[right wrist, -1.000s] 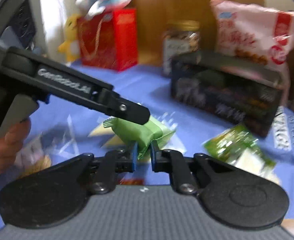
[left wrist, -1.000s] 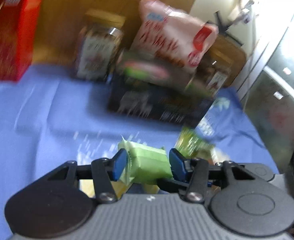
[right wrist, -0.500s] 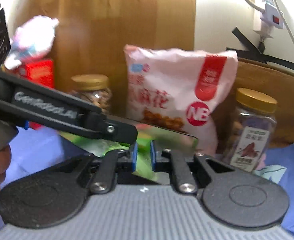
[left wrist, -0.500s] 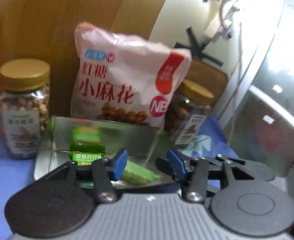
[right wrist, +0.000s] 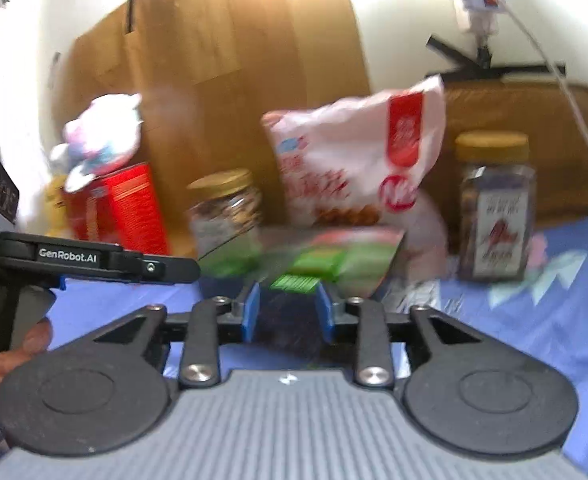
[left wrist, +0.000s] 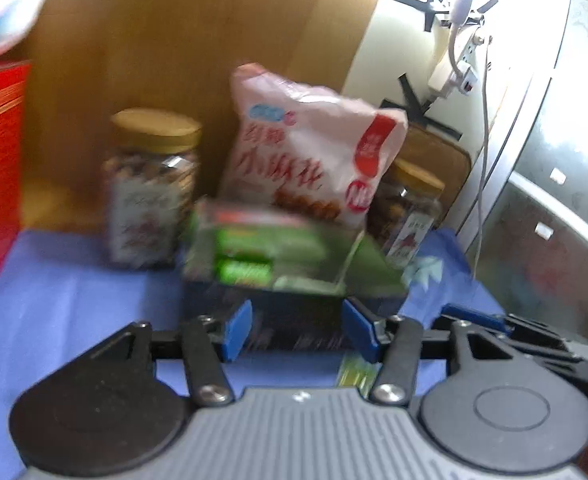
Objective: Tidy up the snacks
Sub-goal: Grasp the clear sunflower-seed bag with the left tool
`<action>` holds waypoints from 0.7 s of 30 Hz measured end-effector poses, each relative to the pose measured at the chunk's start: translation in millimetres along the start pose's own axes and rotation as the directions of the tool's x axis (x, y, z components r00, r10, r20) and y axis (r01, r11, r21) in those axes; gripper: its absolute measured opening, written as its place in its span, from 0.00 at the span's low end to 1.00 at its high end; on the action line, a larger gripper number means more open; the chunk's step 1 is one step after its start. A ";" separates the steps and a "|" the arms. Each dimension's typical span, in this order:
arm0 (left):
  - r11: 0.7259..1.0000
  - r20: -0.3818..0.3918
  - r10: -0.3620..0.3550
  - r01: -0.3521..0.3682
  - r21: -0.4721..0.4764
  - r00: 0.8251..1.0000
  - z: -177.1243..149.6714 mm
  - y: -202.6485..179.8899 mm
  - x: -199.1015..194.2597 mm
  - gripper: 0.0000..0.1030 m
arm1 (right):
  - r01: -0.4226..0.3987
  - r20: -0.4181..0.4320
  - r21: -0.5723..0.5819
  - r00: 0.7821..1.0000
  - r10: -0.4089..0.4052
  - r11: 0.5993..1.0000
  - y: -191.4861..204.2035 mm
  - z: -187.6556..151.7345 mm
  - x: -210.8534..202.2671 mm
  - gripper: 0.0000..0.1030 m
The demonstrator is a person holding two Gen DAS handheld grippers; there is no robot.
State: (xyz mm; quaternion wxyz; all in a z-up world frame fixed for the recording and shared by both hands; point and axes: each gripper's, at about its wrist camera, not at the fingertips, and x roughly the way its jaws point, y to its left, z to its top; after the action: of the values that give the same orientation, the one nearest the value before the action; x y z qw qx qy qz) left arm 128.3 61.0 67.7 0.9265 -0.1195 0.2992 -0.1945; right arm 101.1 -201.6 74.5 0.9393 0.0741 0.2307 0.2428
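Both grippers' jaws opening, nothing between them: left gripper (left wrist: pixel 296 330), right gripper (right wrist: pixel 288 312); open box (left wrist: pixel 286 256) of green packets just ahead.

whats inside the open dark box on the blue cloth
Green snack packets lie in the dark box, as the right wrist view also shows; blur hides their count, and the box walls cover anything beneath them.
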 end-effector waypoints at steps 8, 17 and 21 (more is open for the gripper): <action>0.994 -0.105 0.052 -0.061 -0.086 0.993 -80.4 45.7 -77.1 0.50 | -0.306 -0.231 -0.155 0.936 0.267 0.939 71.8 -62.5 -27.3 0.49; 0.973 -0.150 0.075 -0.105 -0.207 0.986 -143.2 59.8 -148.2 0.50 | -0.561 -0.488 -0.034 0.732 0.476 0.827 125.1 -97.8 -6.9 0.50; 0.971 -0.161 0.036 -0.073 -0.228 0.986 -157.0 54.1 -152.2 0.50 | -0.547 -0.497 0.060 0.709 0.500 0.835 120.3 -93.0 3.0 0.49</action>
State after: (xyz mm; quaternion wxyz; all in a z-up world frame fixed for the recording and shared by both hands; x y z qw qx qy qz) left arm -63.8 158.7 2.3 0.8849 -0.2037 0.3944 -0.1411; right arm 9.0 -92.8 21.5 0.7429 0.0288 0.4203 0.5202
